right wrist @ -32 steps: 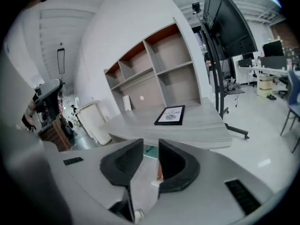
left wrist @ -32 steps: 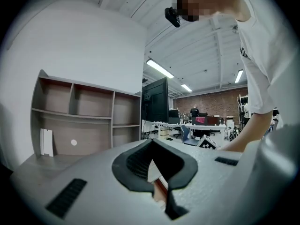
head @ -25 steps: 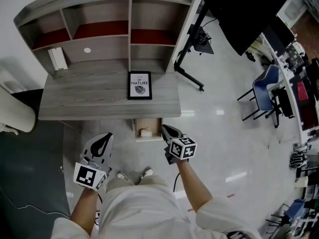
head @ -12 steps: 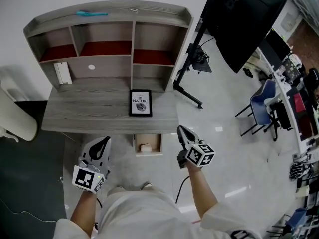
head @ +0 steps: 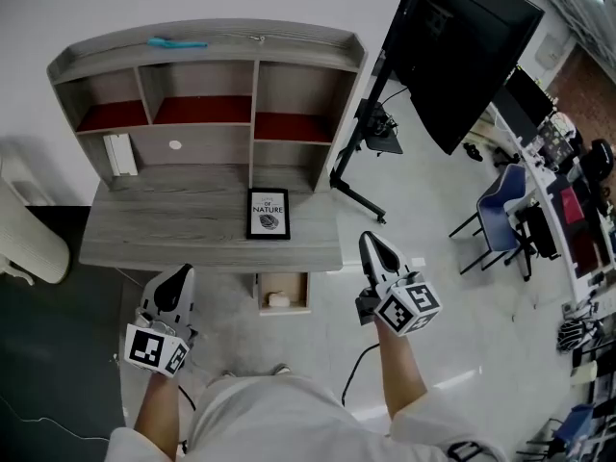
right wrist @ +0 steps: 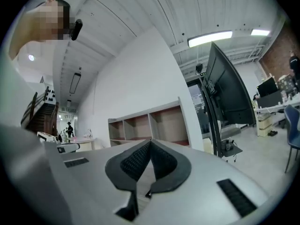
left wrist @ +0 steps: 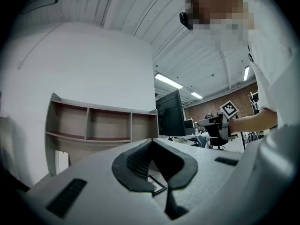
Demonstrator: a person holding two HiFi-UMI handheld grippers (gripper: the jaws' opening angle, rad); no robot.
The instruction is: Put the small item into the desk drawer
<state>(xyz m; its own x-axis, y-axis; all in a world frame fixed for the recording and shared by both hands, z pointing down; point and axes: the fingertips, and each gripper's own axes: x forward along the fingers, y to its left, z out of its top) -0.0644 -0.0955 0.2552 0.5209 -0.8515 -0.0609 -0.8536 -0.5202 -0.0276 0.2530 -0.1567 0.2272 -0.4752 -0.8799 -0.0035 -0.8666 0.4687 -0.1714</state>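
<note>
In the head view the left gripper [head: 180, 277] and the right gripper [head: 370, 243] hang in front of the desk [head: 192, 221], one on either side of the open drawer [head: 262, 292]. The drawer sits between them, a little ahead of the left one's tips and behind and to the left of the right one's. The small item [head: 278, 299], a pale lump, lies inside the drawer and touches neither gripper, so the placing looks done and both tools are held clear of it. The framed picture [head: 269, 213] stands on the desk just beyond the drawer, ahead of both grippers, and the monitor [head: 462, 46] rises off to the right gripper's right. In the left gripper view the jaws meet at the tips with nothing between them. Past them are the hutch shelves [left wrist: 93, 125], and the right gripper shows far to the right at arm's end. In the right gripper view the jaws are likewise pressed together and empty, pointing at the same shelves [right wrist: 150, 125], the monitor [right wrist: 227, 93] beside them. The drawer is not yet pushed shut, which is likely the step left.
</note>
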